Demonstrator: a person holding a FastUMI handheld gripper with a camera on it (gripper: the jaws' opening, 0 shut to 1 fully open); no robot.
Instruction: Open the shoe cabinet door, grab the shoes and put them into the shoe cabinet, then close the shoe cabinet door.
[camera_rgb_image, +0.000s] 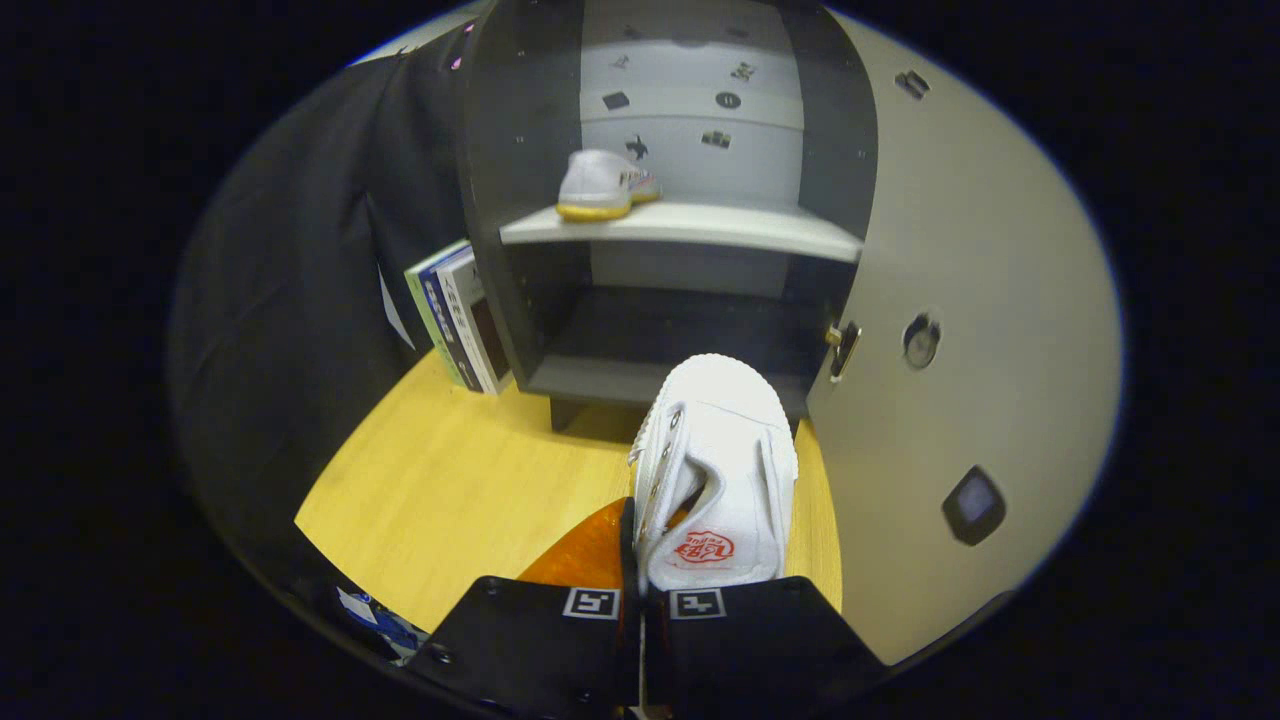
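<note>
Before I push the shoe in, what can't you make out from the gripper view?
- Tool finger pads: hidden behind the held white shoe, though the fingers look closed on its side wall.
- Held shoe's sole: faces away.
- Lower compartment floor: dark, partly blocked by the shoe's toe.
- Second shoe on the upper shelf: small, only its heel shows.

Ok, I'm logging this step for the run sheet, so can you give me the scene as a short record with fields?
gripper: black two-finger gripper, shut on the side wall of the white canvas shoe
held shoe: toe pointing at the cabinet, above the wooden table
cabinet: dark grey shoe cabinet, its pale door swung open
shelf: second white shoe with yellow sole sits on the pale upper shelf
lower compartment: looks empty
beside cabinet: upright boxes
</note>
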